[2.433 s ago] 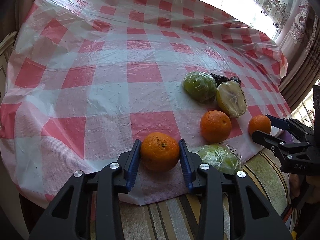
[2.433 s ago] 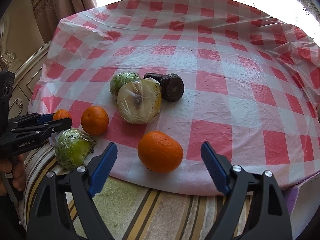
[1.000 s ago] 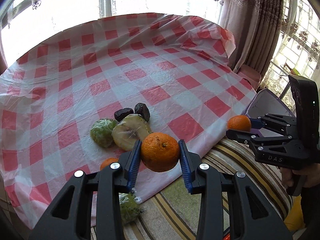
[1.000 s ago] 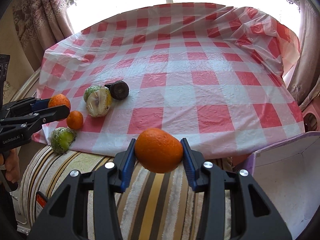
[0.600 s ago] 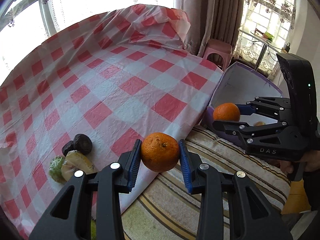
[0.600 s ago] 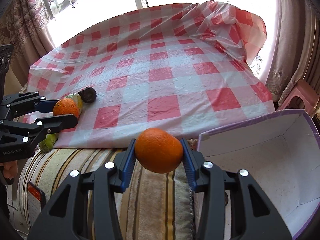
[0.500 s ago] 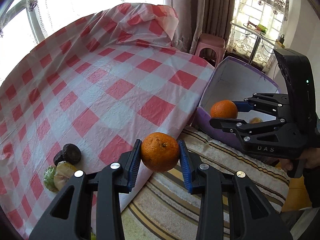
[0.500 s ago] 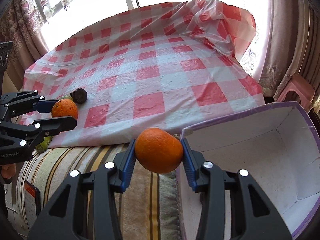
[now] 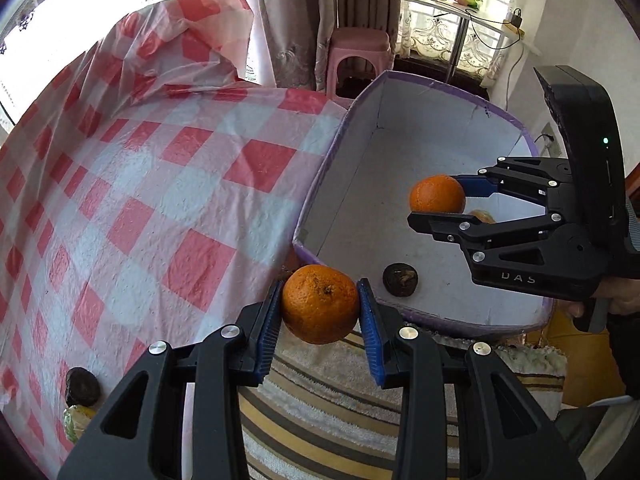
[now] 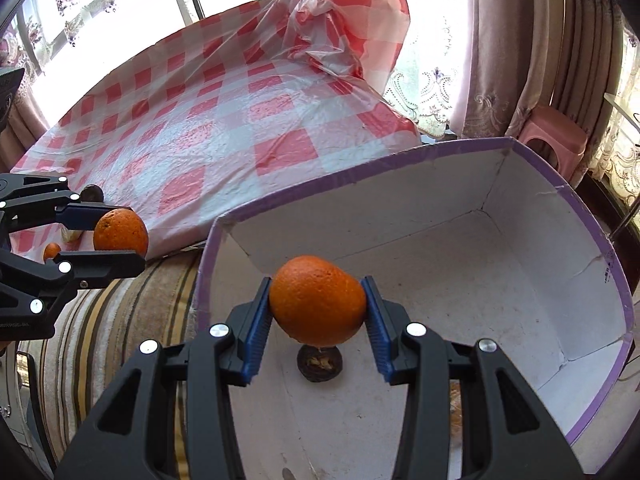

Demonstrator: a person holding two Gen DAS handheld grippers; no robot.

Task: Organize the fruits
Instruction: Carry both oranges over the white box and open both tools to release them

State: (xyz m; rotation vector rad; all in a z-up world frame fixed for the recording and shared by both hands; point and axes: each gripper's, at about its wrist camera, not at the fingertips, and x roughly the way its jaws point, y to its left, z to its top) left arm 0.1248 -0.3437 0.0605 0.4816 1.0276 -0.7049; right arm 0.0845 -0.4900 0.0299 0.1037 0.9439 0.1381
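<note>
My left gripper (image 9: 319, 284) is shut on an orange (image 9: 320, 308), held just outside the near corner of a white box with a purple rim (image 9: 340, 132), above the striped cushion. Over the inside of the box (image 10: 360, 168), my right gripper (image 10: 317, 280) is shut on a second orange (image 10: 318, 300). The left wrist view shows that orange (image 9: 437, 194) and the right gripper (image 9: 434, 198) from the side. In the right wrist view the left gripper (image 10: 136, 234) and its orange (image 10: 120, 232) are at the left. A dark fruit (image 10: 319, 362) lies on the box floor.
A red-checked tablecloth (image 9: 140, 180) covers the table left of the box. On it lie a dark fruit (image 9: 82, 392), a wrapped fruit (image 9: 76, 416) and a small orange (image 10: 52, 250). A striped cushion (image 9: 320, 420) lies below. Behind the box stands a pink stool (image 9: 362, 46).
Both grippers have swung from the table edge to the box, each still carrying its orange. The right orange has come over the box's inside; the left one has reached its near corner.
</note>
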